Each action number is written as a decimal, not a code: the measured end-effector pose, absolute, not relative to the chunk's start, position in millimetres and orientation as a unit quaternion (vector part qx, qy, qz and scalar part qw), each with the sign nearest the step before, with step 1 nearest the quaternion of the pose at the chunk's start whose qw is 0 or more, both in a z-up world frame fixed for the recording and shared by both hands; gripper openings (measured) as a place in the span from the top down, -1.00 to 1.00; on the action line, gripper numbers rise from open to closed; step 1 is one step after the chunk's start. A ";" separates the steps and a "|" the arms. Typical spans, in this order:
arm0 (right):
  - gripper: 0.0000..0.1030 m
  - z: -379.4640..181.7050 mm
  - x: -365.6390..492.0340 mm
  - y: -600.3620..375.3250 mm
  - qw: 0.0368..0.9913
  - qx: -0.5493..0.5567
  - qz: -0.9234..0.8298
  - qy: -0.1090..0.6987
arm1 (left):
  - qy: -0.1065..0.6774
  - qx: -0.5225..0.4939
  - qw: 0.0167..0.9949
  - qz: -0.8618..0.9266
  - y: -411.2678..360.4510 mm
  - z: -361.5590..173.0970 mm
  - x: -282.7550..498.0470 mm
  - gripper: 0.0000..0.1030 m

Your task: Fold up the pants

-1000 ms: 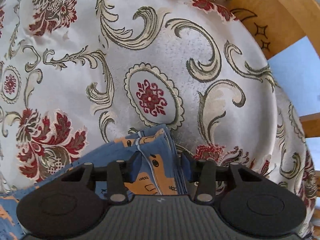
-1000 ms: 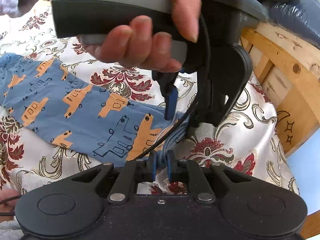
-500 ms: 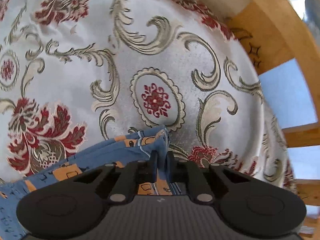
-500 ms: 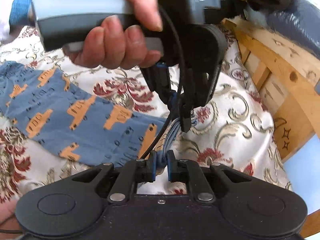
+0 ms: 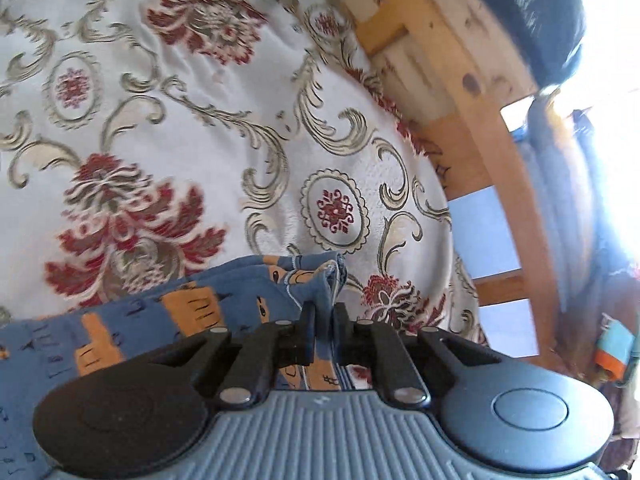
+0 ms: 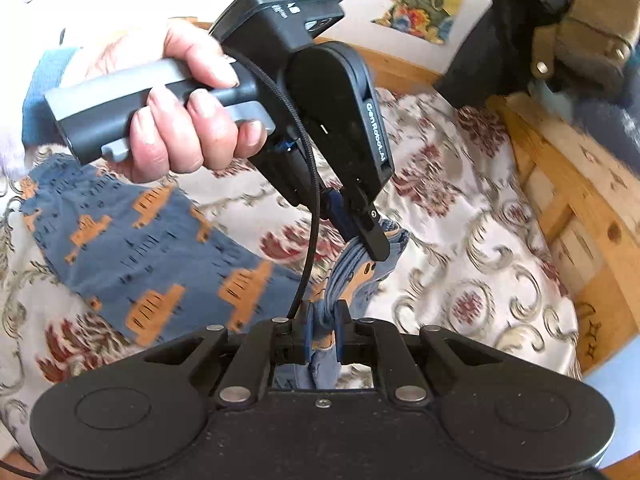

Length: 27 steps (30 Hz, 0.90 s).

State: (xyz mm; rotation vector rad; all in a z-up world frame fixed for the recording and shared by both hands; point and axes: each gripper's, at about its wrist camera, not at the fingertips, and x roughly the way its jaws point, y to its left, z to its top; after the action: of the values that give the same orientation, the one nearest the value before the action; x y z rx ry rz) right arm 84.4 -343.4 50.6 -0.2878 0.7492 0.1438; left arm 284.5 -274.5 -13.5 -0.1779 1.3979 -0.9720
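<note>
Pants (image 6: pixel 132 248), blue, truck print: hem lifted, left claw (image 5: pixel 323 320) and right claw (image 6: pixel 323 326) each clenched on it. Next: carry hem to waistband.

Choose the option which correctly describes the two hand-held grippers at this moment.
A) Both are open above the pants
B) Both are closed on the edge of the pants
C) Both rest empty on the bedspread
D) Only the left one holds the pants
B: the left hand-held gripper and the right hand-held gripper each pinch bunched blue fabric of the pants.
</note>
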 end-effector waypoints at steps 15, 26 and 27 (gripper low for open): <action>0.79 22.1 99.2 -226.4 0.901 -0.176 0.123 0.378 | 0.603 -0.180 0.659 -0.413 -127.7 -50.5 304.2 0.81; 0.78 -58.5 98.4 -156.3 0.879 -0.238 0.128 0.393 | 0.594 -0.205 0.664 -0.405 -49.8 -125.7 306.7 0.81; 0.78 -63.0 99.4 -155.2 0.878 -0.238 0.128 0.396 | 0.592 -0.210 0.664 -0.406 -45.9 -131.7 307.2 0.81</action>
State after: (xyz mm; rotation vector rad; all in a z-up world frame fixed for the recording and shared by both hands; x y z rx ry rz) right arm 99.4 -155.2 -63.0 -0.4955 0.8249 0.2680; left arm 307.2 -45.9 -131.7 -0.4735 1.3382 -0.9168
